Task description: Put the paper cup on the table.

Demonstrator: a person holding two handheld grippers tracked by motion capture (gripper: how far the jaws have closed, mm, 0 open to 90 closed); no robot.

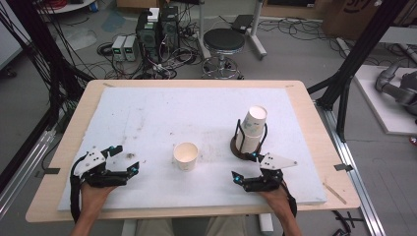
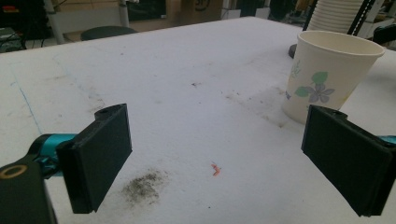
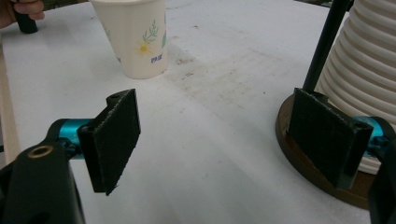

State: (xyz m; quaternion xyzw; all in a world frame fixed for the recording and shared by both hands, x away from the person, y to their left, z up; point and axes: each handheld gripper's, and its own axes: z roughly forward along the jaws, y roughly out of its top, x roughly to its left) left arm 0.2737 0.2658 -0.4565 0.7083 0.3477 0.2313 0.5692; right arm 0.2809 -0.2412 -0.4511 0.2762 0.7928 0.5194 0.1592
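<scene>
From the high view, your left gripper [image 1: 119,158] rested low on the white foam board [image 1: 147,113] that covers the wooden table, its jaws spread wide with nothing between them. Your right gripper [image 1: 244,167] sat across from it, jaws likewise parted and empty. Between the two grippers, a little ahead of both sets of fingertips, stood a single white paper cup with a floral print [image 1: 186,156], upright and open at the top, apart from either gripper. Just beyond your right gripper's far jaw stood a tall nested stack of white paper cups [image 1: 252,129] inside a black wire holder on a round dark wooden base [image 1: 236,148]; the uprights seem meant to keep the stack from toppling as cups are pulled off.

In the left gripper view, the two black pads [image 2: 100,154] stood far apart over bare board. The single cup [image 2: 327,74] stood ahead of the right-hand pad and slightly outside the gap, so the gripper was not yet lined up on it. A dark smudge [image 2: 144,184] and a small reddish fleck [image 2: 215,169] marked the board between the pads.

In the right gripper view, the pads [image 3: 114,140] were also spread, gripping nothing. The single cup [image 3: 135,37] stood well ahead of the left-hand pad. The ribbed stack [image 3: 369,74] rose just behind the right-hand pad, which hung over the rim of the base [image 3: 299,154], likely placing you to reach the stack.
</scene>
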